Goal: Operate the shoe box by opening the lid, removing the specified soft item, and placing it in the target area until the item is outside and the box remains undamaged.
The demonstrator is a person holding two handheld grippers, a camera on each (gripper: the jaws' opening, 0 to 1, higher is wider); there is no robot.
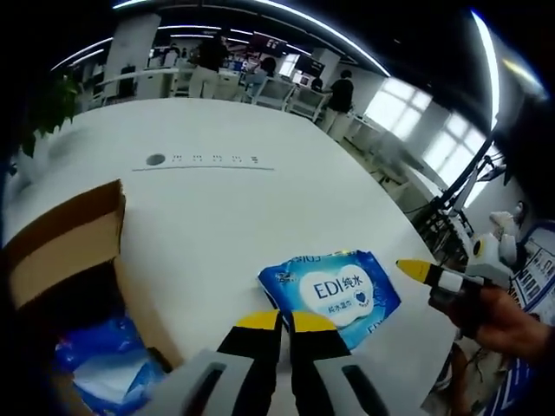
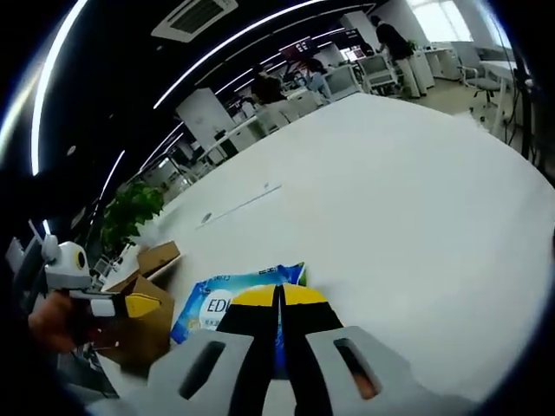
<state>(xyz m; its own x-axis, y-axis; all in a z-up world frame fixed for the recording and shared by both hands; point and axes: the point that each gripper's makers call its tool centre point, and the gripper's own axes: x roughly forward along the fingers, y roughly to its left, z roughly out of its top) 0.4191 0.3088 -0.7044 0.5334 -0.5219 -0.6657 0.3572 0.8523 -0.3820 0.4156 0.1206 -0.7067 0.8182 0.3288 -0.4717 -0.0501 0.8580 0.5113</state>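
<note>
— What sits at your left?

— The open brown cardboard shoe box [image 1: 65, 251], matte, with crinkled blue plastic packs [image 1: 104, 360] inside.

— And the item?

— Your glossy blue rectangular wet-wipe pack [image 1: 334, 293] lies flat outside the box on the smooth white table [image 1: 243, 208], long axis running away to the right.

— Your jaws?

— Left gripper [image 1: 284, 322] pressed together, empty, just short of it. Right gripper [image 2: 277, 296] shut too, tips over the pack's edge; gripping or not, I cannot tell.

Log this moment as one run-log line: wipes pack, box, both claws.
wipes pack: flat on white table, outside box | shoe box: open, beside pack | left claw: shut, empty | right claw: shut, over pack
</note>
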